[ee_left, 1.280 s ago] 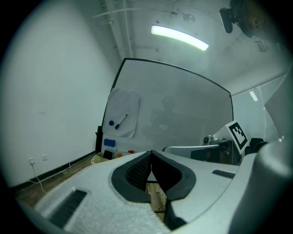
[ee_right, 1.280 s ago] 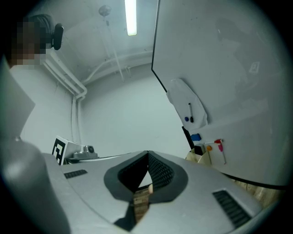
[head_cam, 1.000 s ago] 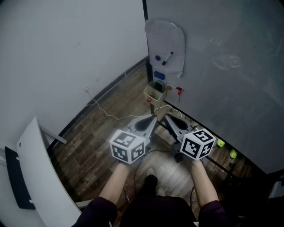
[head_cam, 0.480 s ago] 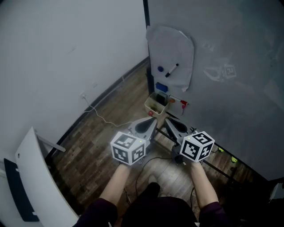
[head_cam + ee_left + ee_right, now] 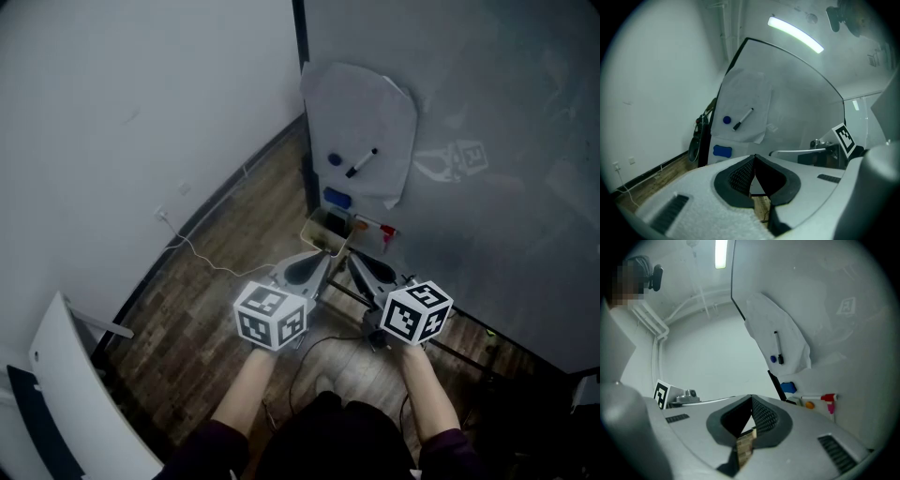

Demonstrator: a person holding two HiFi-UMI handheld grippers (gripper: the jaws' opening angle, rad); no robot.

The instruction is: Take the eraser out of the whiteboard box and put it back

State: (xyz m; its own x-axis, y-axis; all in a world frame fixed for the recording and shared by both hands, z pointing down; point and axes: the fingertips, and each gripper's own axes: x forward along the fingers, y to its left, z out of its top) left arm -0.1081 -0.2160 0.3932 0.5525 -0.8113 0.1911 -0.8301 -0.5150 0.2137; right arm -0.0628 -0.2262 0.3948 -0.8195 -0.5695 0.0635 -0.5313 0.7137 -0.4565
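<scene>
Showing jaws pressed together, nothing between: left gripper [image 5: 754, 157], right gripper [image 5: 751, 398] | blue eraser [image 5: 337, 199] on whiteboard [image 5: 506, 234], just above box [image 5: 328, 228], ahead of both | step: likely pre-grasp approach | next: spread one pair, straddle eraser.

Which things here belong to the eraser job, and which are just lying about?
Job: beige box by the whiteboard; blue eraser above it; left tool, right tool, both shut.
Lying about: black marker, blue magnet, red-capped marker, floor cable.
</scene>
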